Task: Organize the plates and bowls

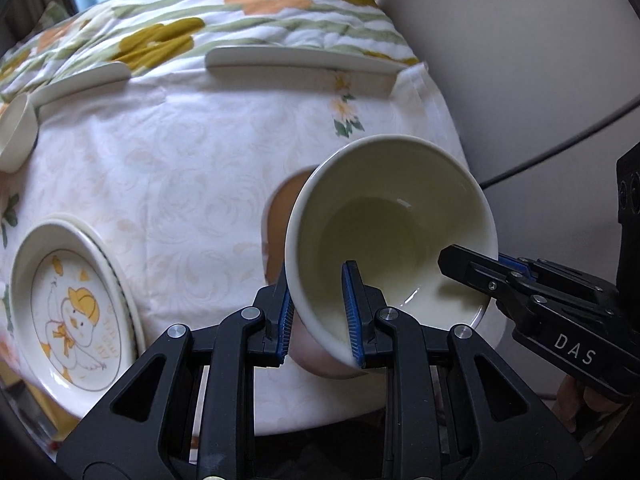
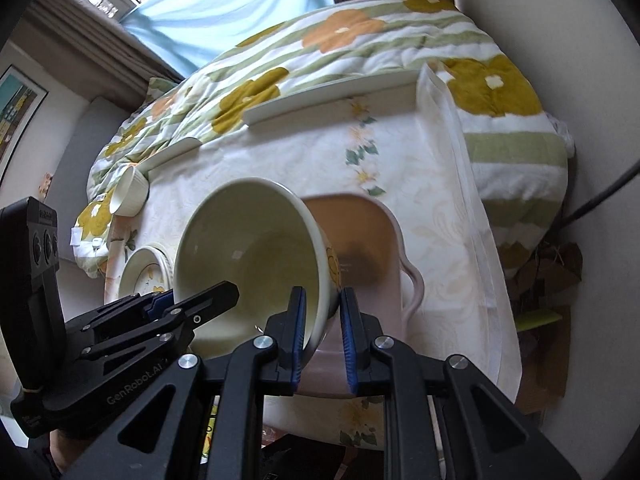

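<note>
left wrist: left gripper (image 1: 320, 316) fingers clamped on cream bowl (image 1: 390, 232) rim, tilted above pink dish (image 1: 276, 236) | right wrist: right gripper (image 2: 323, 334) fingers pinching opposite rim; lower level, both together, onto table (image 2: 420, 184)

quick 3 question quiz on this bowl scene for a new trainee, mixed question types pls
1. True or false: both the left tongs and the right tongs are clamped on the rim of the same cream bowl.
2. Multiple choice: what lies directly behind and below the held bowl? A) a pink handled dish B) a glass jug C) a wooden tray
3. Fill in: the plate at the left edge of the white tablecloth shows a cartoon ____ in a yellow hat.

Key: 1 true; 2 A; 3 duck
</note>
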